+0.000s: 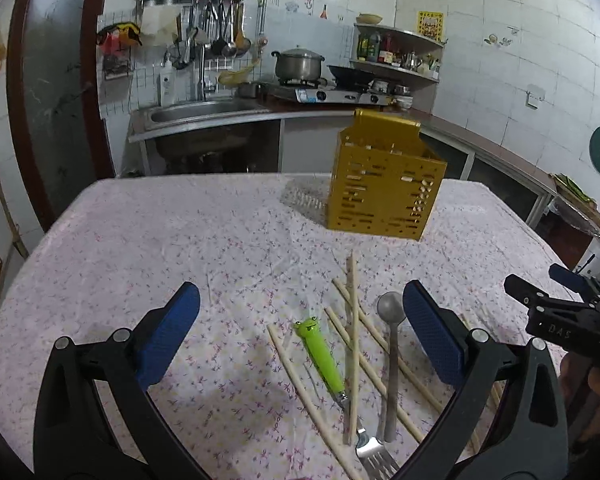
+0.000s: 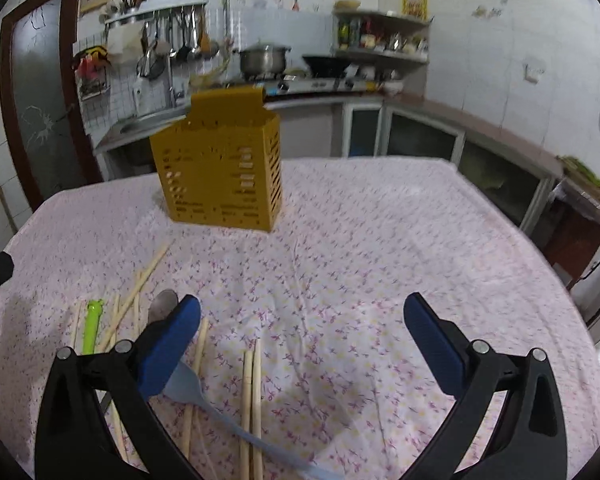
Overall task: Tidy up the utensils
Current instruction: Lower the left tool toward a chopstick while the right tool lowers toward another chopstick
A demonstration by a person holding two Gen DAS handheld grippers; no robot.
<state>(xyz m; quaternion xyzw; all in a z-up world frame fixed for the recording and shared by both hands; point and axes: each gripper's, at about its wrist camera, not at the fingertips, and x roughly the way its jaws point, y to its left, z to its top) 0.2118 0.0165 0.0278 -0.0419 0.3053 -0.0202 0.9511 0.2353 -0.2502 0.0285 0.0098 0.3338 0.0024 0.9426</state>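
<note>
Floral-cloth table point(image 1: 140, 240) in tiled kitchen. Yellow holder point(image 1: 384, 184) upright, far centre. Chopsticks point(image 1: 354, 344), frog-handled fork point(image 1: 324, 354), spoon point(image 1: 392, 340) scattered near. Left gripper point(image 1: 300, 332) low over pile, jaws wide, empty. Right gripper point(image 2: 300, 336) beside, right of pile, wide open, empty; blue spatula point(image 2: 204, 396) below its left finger.

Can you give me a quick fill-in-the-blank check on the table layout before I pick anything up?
1. The slotted utensil holder standing on the tablecloth is ____ in colour.
2. The fork has a green handle shaped like a ____.
3. Both the left gripper and right gripper are ____ and hold nothing.
4. The chopsticks lie scattered on the table, not yet in the ____.

Missing words: yellow; frog; open; holder
</note>
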